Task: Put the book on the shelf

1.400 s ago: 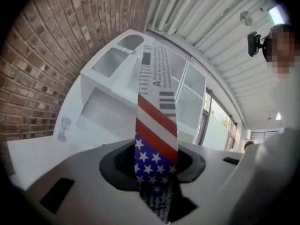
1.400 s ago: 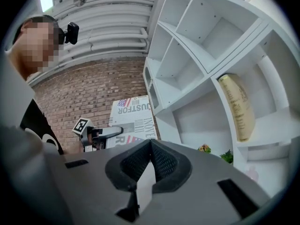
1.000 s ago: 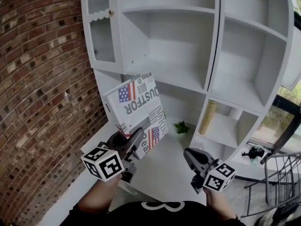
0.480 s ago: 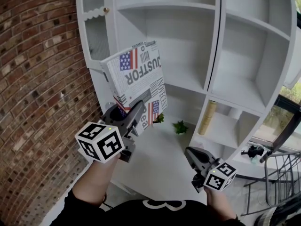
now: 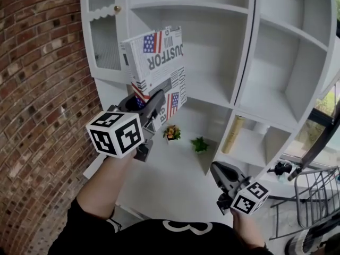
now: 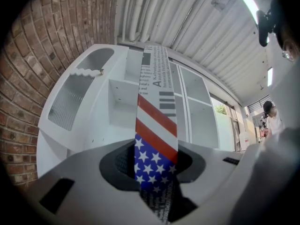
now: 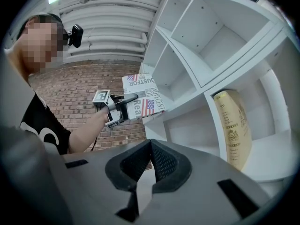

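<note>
Starting at the left of the head view: the brick wall (image 5: pixel 37 89) runs down that whole side, close to the glass-front cabinet door (image 5: pixel 103 47) in the upper left.

Next over, the left gripper (image 5: pixel 153 104) is clamped on the lower edge of the book (image 5: pixel 156 57), the one with the flag cover. The left gripper view shows it wedged edge-on between the pads. The big change: a second ago the book was down low over the counter (image 5: pixel 175 190), and now it's been lifted to upper centre, in front of the wide middle bay of the shelf (image 5: pixel 212 92). So I'd say the carry is mostly done and the insert is what's left.

As for room, that bay looks bare, so there's plenty of space inside. The tight spots are the bay's left wall next to the cabinet door, which the book's upper left corner sits near, and the board's front lip under it. The book is tilted too, so it probably wants squaring up first. The curved divider (image 5: pixel 245 47) on the right is well clear.

Below, two little potted plants (image 5: pixel 171 133) sit on the counter, out of the way.

In the lower right, the right gripper (image 5: pixel 219 171) has hung low the whole time, pinched closed on nothing. A yellow book (image 5: pixel 234 133) stands in the bay beyond it.
</note>
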A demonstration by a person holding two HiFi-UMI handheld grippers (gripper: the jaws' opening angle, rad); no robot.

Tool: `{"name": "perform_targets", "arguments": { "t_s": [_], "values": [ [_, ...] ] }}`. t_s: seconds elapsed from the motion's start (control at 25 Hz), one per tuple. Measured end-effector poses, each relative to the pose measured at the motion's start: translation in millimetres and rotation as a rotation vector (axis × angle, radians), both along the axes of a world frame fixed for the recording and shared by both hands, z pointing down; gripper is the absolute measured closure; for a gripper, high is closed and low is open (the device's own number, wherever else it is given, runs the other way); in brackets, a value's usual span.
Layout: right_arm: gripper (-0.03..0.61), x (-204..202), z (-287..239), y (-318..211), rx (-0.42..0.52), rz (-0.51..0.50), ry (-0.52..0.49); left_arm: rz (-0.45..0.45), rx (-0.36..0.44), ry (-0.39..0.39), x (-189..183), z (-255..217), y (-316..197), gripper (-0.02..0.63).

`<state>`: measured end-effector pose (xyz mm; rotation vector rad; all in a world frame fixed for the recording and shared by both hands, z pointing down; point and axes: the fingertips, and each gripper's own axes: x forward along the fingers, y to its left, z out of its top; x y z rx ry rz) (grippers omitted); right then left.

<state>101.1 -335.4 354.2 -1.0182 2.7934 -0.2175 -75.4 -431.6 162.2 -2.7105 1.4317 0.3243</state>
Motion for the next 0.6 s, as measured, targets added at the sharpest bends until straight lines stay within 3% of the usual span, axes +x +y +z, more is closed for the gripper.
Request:
{"name": "perform_targets", "arguments": {
  "t_s": [0.6],
  "values": [
    [0.568,12,11,-9,-0.02,0.117,0.006,-0.011,0.01,-0.058,2,-30,-78,0.463]
  ]
}}
